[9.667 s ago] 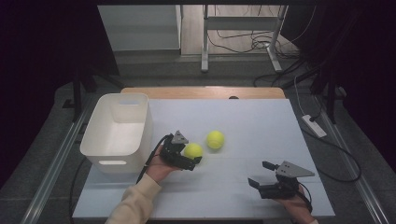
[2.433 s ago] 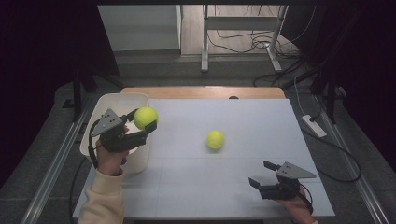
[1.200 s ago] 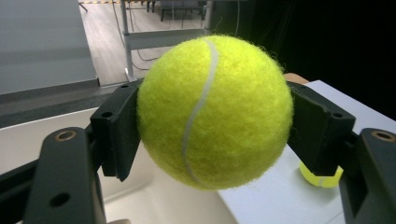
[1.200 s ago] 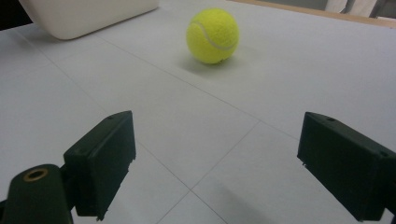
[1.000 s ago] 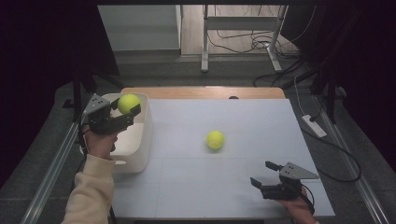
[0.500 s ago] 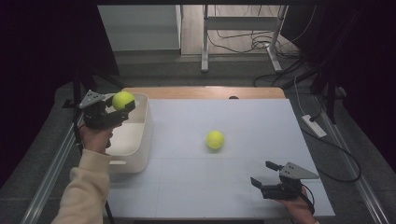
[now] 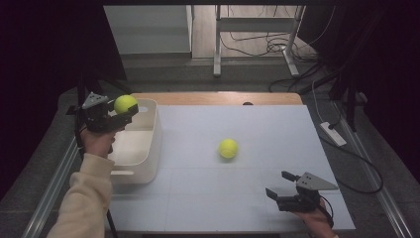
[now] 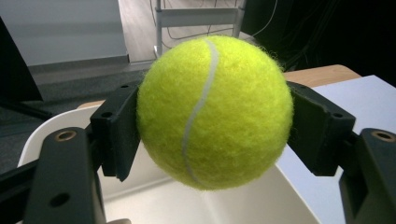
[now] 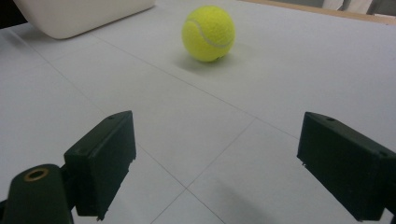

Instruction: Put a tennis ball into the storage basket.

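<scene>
My left gripper [image 7: 124, 110] is shut on a yellow tennis ball [image 7: 125, 103], held in the air over the far left part of the white bin [image 7: 148, 148]. In the left gripper view the ball [image 8: 212, 109] sits squeezed between both black jaws, with the bin's rim [image 8: 42, 130] below. A second tennis ball [image 7: 228, 148] lies on the white table, right of the bin. My right gripper [image 7: 281, 186] rests open near the table's front right, and its view shows that ball [image 9: 208, 33] ahead, well clear of the jaws.
The white table top [image 7: 277, 124] has a wooden strip [image 7: 223, 98] along its far edge. A power strip [image 7: 333, 134] and cables lie on the floor to the right. A metal stand [image 7: 255, 29] is behind the table.
My left gripper has carried its ball from the table middle up and leftward, and now holds it above the bin's far left part. The right gripper and the other ball have stayed put.
</scene>
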Available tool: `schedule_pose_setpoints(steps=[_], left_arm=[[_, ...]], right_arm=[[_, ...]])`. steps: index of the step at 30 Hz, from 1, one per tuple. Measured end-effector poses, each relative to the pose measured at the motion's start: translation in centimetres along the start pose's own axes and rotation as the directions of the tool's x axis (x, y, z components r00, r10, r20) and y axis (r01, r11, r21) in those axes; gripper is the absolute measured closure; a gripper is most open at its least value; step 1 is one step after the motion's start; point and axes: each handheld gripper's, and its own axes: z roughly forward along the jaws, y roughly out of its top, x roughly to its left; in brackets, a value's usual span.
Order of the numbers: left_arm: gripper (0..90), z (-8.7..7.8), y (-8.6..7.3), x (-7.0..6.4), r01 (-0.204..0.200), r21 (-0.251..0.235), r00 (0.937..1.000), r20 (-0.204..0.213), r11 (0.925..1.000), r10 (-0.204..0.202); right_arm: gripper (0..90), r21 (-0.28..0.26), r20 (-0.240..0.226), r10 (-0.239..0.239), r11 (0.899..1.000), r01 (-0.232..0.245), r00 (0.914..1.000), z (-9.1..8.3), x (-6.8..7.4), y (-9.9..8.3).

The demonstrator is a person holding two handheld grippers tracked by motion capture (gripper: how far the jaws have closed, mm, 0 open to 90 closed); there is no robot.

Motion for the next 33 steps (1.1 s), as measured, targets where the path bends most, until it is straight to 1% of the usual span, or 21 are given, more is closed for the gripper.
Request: schedule_pose_setpoints(steps=[4,12,14,21,24,27,33], left_arm=[[27.0,0.4,0.0,0.2,0.006,0.013,1.0,-0.001,0.9999,-0.006],[27.0,1.1,-0.1,0.5,0.003,0.046,0.9999,-0.013,0.9989,-0.003],[27.0,1.3,-0.1,0.6,0.0,0.06,0.9998,-0.022,0.9982,0.002],[27.0,1.9,-0.3,0.8,-0.002,0.089,0.9995,-0.032,0.9961,0.005],[27.0,2.3,-0.4,0.9,0.004,0.117,0.9996,-0.028,0.9931,0.0],[27.0,2.7,-0.5,0.9,-0.003,0.145,0.9994,-0.034,0.9894,0.008],[27.0,3.2,-0.7,1.2,-0.002,0.178,0.9986,-0.051,0.9839,0.012]], right_arm=[[11.8,-0.003,-0.001,0.001,1.0,-0.001,1.0,0.0,0.0,0.0],[11.8,-0.002,0.0,0.002,1.0,-0.002,1.0,0.0,0.0,0.0],[11.8,-0.002,0.001,0.002,1.0,-0.002,1.0,0.0,0.0,0.0],[11.8,0.0,0.003,0.002,1.0,-0.002,1.0,0.0,0.0,0.0],[11.8,0.0,0.003,0.002,1.0,-0.002,1.0,0.0,0.0,0.0],[11.8,0.001,0.003,0.001,1.0,-0.001,1.0,0.0,0.0,0.0],[11.9,0.001,0.003,0.002,1.0,-0.002,1.0,0.0,0.0,0.0]])
